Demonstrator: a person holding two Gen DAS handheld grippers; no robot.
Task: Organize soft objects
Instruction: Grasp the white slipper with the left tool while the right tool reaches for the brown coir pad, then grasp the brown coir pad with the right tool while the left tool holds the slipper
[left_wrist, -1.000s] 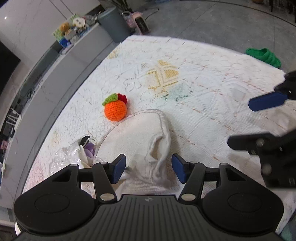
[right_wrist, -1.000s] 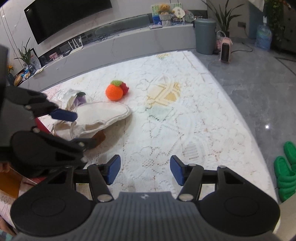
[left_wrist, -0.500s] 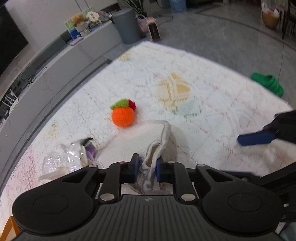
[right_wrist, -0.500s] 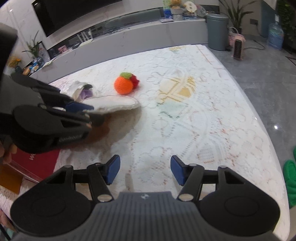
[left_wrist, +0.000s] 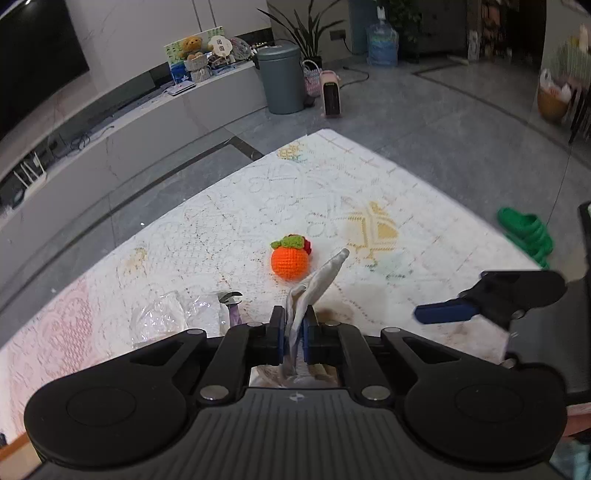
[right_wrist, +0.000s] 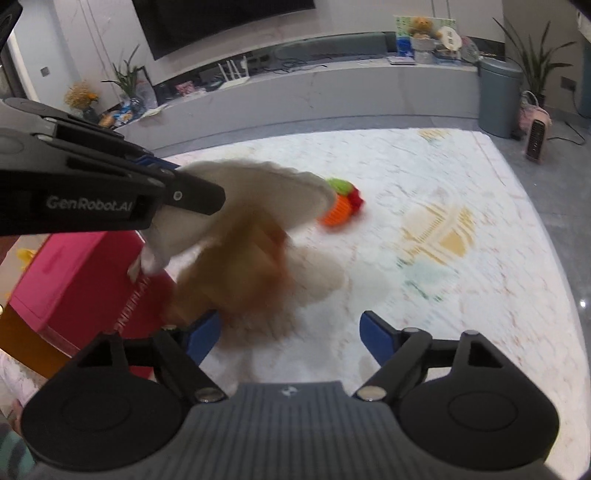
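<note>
On my left, my left gripper (left_wrist: 294, 334) is clamped on a fold of the cream fabric bag (left_wrist: 317, 284), its jaws closing the last little way with the cloth pinched between the pads. In the right wrist view the bag (right_wrist: 258, 192) hangs off the white lace tablecloth (left_wrist: 229, 236), blurred, with something tan and brownish sagging beneath it that I cannot identify. A crumpled clear plastic wrapper (left_wrist: 166, 317) lies on the cloth just left of my grip. Further along, the crocheted orange (left_wrist: 290, 260) sits on the tablecloth just beyond the bag's lifted edge, apart from both grippers. On my right, my right gripper (right_wrist: 290, 339) is empty, its jaws opening wide near the hanging bag, nothing between them.

My worry is the thin pinch: I hold only one edge, so the cloth could slip out under the weight of the rest. The swinging bag could also brush the orange and roll it away. And if my right gripper comes in at the blurred lower part, it could catch both layers and shut the opening instead of spreading it
</note>
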